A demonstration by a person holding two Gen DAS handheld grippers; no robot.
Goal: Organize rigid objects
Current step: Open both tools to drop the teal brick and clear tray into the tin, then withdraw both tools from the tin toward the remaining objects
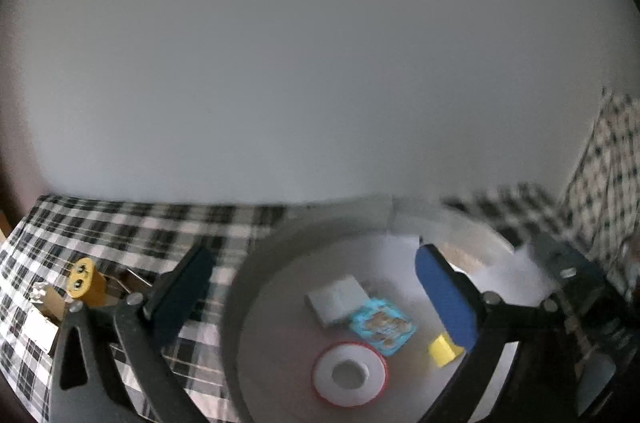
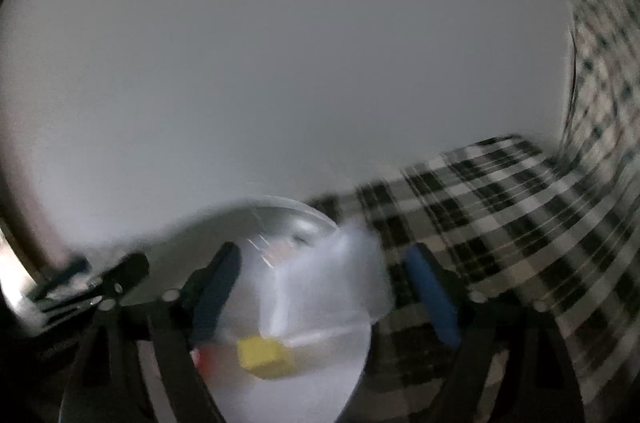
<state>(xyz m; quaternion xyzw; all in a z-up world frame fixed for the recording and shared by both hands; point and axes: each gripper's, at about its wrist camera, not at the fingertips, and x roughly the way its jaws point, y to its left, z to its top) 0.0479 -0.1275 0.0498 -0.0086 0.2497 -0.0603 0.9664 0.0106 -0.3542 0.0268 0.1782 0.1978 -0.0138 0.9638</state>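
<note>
Both tools (image 1: pixel 316 287) (image 2: pixel 324 289) apparently open over bowl (image 1: pixel 256 263).

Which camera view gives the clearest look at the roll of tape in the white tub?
The left wrist view: the roll of tape lies flat on the floor of the white tub, whole and fairly sharp, red edge and centre hole visible. The right wrist view is blurred and shows only a red sliver, probably that roll.

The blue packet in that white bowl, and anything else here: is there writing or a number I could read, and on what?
None can be read.
Blue packet in the white bowl: a printed picture, any lettering too blurred.
Red-rimmed tape roll: no text shows.
Yellow block: plain.
Yellow connector on the checked cloth: no marking legible.
Right wrist view: too smeared for any text.
</note>
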